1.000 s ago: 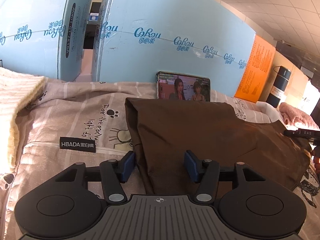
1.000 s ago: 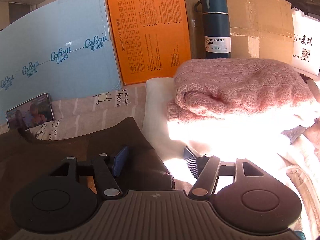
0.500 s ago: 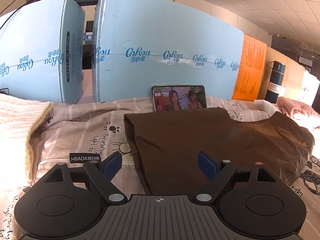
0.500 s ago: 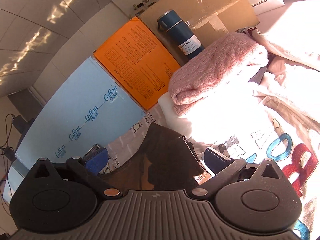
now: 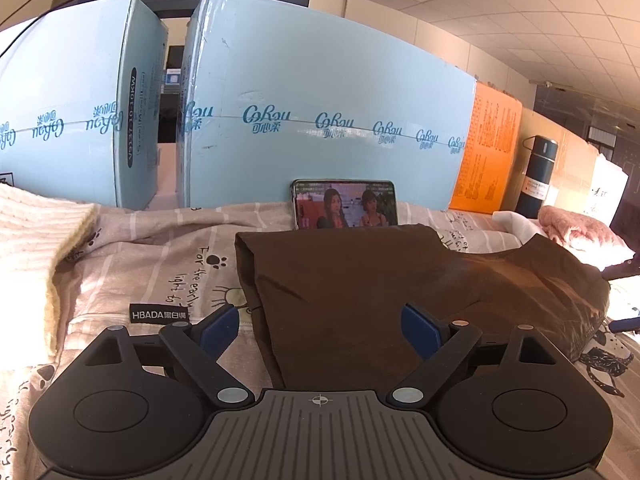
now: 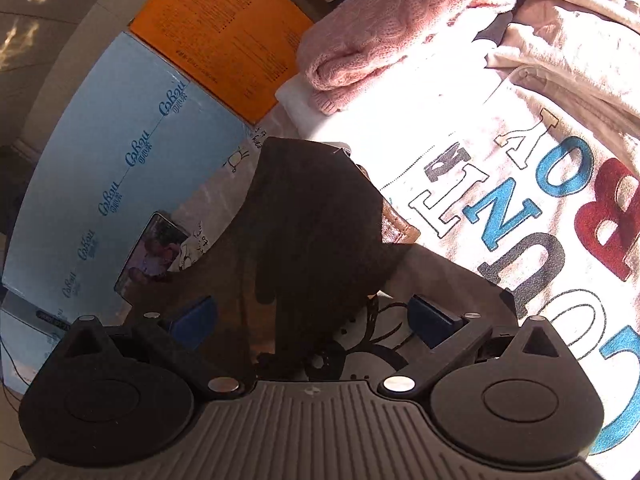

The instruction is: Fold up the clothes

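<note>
Brown garment (image 5: 400,280) now free of both wider-spread tongs.

Phone (image 5: 344,205) behind garment (image 5: 400,288), boxes (image 5: 320,112) behind phone

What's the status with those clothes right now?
Left hand-held gripper opening, right hand-held gripper open, neither holding. Brown garment lies folded. Phone propped just behind.

Both the left gripper (image 5: 320,326) and right gripper (image 6: 314,318) are black, with ribbed grey bodies, silver screws and blue-padded jaws.
</note>
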